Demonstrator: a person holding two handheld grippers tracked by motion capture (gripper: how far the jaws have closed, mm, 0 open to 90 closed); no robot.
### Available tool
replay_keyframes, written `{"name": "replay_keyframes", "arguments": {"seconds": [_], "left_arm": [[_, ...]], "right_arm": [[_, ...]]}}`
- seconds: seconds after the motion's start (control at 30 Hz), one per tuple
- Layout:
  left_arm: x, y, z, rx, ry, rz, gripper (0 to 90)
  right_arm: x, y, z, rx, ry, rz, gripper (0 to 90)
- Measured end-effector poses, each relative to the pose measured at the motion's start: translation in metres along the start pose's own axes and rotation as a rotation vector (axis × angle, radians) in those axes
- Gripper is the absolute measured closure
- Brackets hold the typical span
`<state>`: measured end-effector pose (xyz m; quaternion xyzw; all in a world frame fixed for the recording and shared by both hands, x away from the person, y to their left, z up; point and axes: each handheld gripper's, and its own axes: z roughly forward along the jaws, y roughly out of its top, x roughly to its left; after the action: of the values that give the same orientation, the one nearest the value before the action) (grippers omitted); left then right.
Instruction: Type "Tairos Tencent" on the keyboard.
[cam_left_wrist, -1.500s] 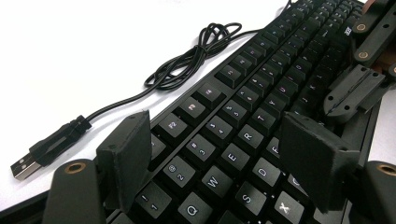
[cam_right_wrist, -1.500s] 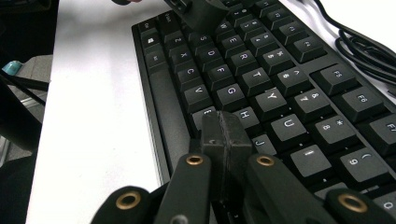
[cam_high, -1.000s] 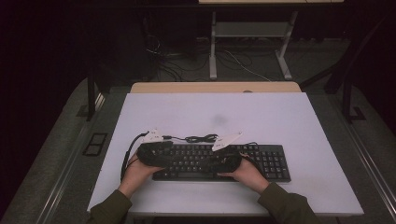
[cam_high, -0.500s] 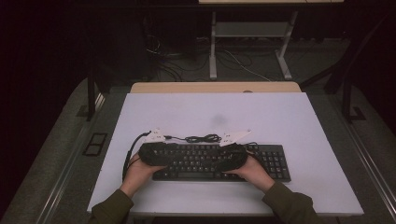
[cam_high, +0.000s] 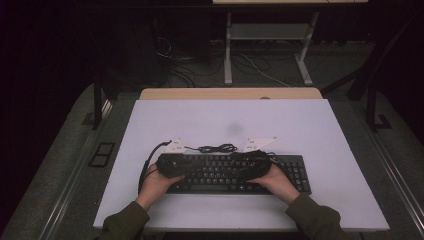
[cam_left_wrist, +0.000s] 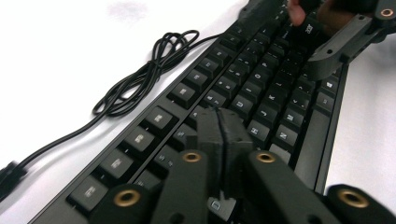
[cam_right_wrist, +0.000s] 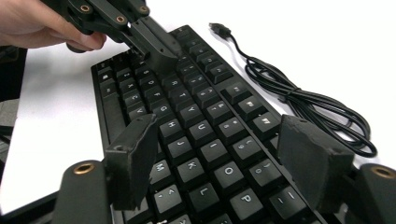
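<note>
Your left claw (cam_left_wrist: 219, 140) has just clenched tight with nothing between its jaws, tip poised over the keyboard (cam_high: 235, 172) at the desk's (cam_high: 300, 125) near edge, while your right claw (cam_right_wrist: 217, 158) has just released wide above the keys, so key-pressing looks underway.

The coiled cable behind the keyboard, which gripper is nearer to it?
Right. The right gripper sits just in front of the coiled cable; the left gripper is farther along the keyboard.
</note>
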<state>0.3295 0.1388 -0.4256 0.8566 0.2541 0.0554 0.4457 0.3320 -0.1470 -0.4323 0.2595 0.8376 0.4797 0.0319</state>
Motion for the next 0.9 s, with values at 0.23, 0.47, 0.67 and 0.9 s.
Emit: {"name": "replay_keyframes", "arguments": {"seconds": [0.23,0.47,0.67,0.9], "left_arm": [[-0.002,0.001,0.008,0.026,-0.004,0.012,89.3],[-0.003,0.001,0.015,0.038,-0.007,0.016,89.2],[-0.003,0.001,0.018,0.05,-0.003,0.017,89.2],[-0.003,0.0,0.02,0.05,-0.005,0.013,89.2]], "right_arm": [[-0.004,-0.002,-0.002,-0.008,-0.017,0.006,22.3],[-0.006,-0.003,-0.002,-0.009,-0.025,0.008,20.0],[-0.006,-0.004,-0.002,-0.01,-0.023,0.008,19.7],[-0.006,-0.004,-0.002,-0.009,-0.024,0.009,19.7]]}}
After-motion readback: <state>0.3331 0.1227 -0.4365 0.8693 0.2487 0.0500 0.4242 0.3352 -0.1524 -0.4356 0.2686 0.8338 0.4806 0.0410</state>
